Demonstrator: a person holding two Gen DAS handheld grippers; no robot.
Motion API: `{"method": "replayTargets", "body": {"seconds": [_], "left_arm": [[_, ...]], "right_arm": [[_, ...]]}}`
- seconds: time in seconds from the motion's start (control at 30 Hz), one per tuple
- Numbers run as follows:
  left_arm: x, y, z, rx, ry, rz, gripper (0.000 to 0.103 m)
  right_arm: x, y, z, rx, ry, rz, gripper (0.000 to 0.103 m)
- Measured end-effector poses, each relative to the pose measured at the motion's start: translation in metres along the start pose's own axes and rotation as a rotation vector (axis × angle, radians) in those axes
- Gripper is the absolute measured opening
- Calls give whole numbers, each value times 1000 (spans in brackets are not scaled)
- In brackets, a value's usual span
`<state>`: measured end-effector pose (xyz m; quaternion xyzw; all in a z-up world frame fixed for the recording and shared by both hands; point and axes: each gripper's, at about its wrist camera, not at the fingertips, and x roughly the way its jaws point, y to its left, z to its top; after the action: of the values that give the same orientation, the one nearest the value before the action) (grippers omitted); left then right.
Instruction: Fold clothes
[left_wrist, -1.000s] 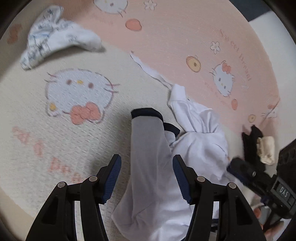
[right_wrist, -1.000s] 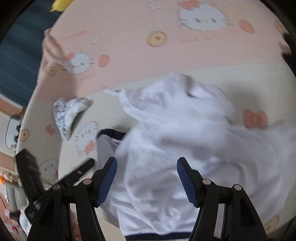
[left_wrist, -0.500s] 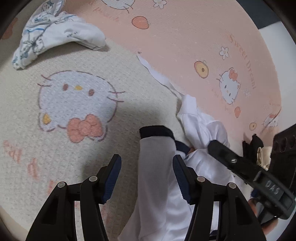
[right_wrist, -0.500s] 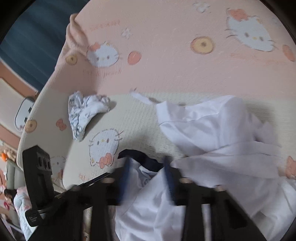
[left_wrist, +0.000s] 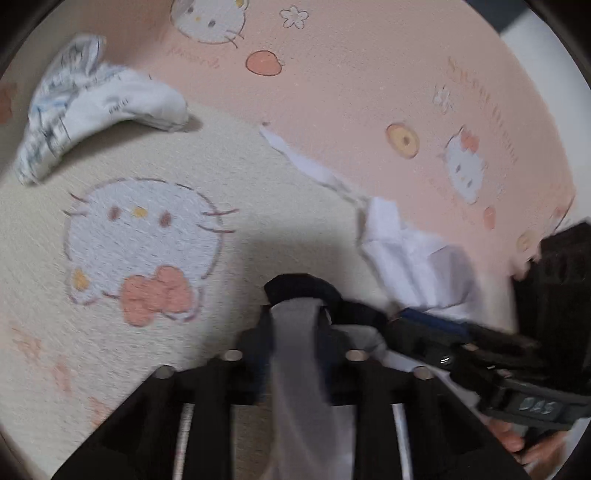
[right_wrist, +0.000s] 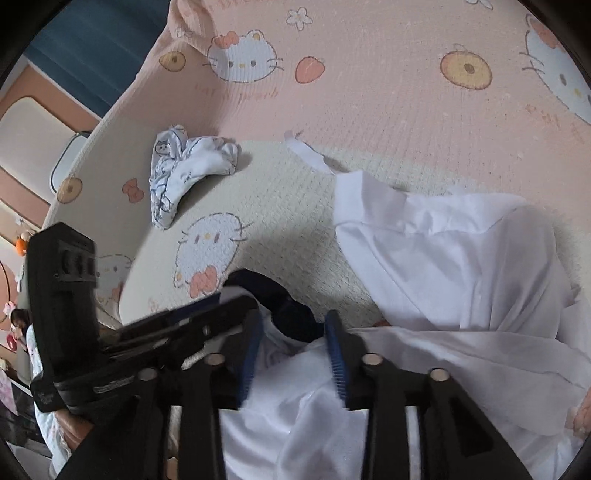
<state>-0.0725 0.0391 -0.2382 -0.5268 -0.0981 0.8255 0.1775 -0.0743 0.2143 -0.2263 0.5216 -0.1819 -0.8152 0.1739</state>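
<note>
The white shirt (right_wrist: 454, 266) lies crumpled on the bed (right_wrist: 369, 110), its dark-cuffed sleeve (left_wrist: 295, 332) pinched in the left hand-held gripper (left_wrist: 293, 328), whose jaws have just closed. The right hand-held gripper (right_wrist: 293, 350), just beside it, has reopened partway; shirt cloth sits between its pads. A small printed garment (right_wrist: 184, 170) lies well beyond.

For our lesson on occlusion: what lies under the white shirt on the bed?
Under the white shirt only the cream cartoon-cat blanket shows, running out from its edges. Whatever lies beneath the bunched middle is covered. The small printed garment lies apart, not under it.
</note>
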Motion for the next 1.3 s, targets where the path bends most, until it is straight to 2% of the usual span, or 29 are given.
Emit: {"method": "replayTargets", "body": {"seconds": [0.03, 0.07, 0.33, 0.47, 0.6, 0.63, 0.67, 0.7, 0.73, 0.87, 1.0, 1.07, 1.17, 1.2, 1.27, 1.3], "left_arm": [[1, 0, -1, 19, 0, 27, 13], [0, 4, -3, 9, 3, 20, 10], [-5, 33, -11, -81, 12, -40, 10], [-6, 40, -13, -124, 7, -66, 10], [-7, 43, -12, -141, 5, -66, 10], [-7, 43, -11, -145, 8, -61, 10], [-8, 42, -10, -139, 9, -57, 10], [-10, 41, -9, -134, 10, -54, 9], [-14, 38, -7, -116, 3, -42, 5], [-35, 37, 3, -77, -39, -36, 3], [-60, 44, 18, -52, -101, 25, 3], [-71, 47, 30, -52, -140, 37, 3], [-80, 47, 37, -57, -168, 73, 3], [-82, 49, 38, -60, -169, 71, 3], [-79, 48, 30, -78, -165, 48, 3], [-78, 48, 27, -87, -162, 37, 3]], "right_arm": [[1, 1, -1, -7, 1, -9, 40], [2, 2, -2, -13, 4, -14, 40], [23, 26, -5, -91, 31, -116, 44], [37, 29, -7, -101, 70, -127, 44], [42, 33, -8, -122, 71, -149, 43], [43, 33, -7, -115, 76, -153, 36], [44, 33, -7, -108, 79, -152, 16], [44, 33, -6, -101, 81, -151, 8], [44, 33, -5, -82, 75, -142, 8], [38, 34, 5, -12, 24, -71, 7], [24, 51, 18, 31, -80, 40, 7], [19, 60, 23, 78, -125, 130, 7], [17, 76, 26, 61, -170, 156, 7], [19, 83, 26, 26, -172, 127, 7], [26, 95, 23, -63, -161, 6, 10], [28, 97, 21, -86, -153, -21, 10]]}}
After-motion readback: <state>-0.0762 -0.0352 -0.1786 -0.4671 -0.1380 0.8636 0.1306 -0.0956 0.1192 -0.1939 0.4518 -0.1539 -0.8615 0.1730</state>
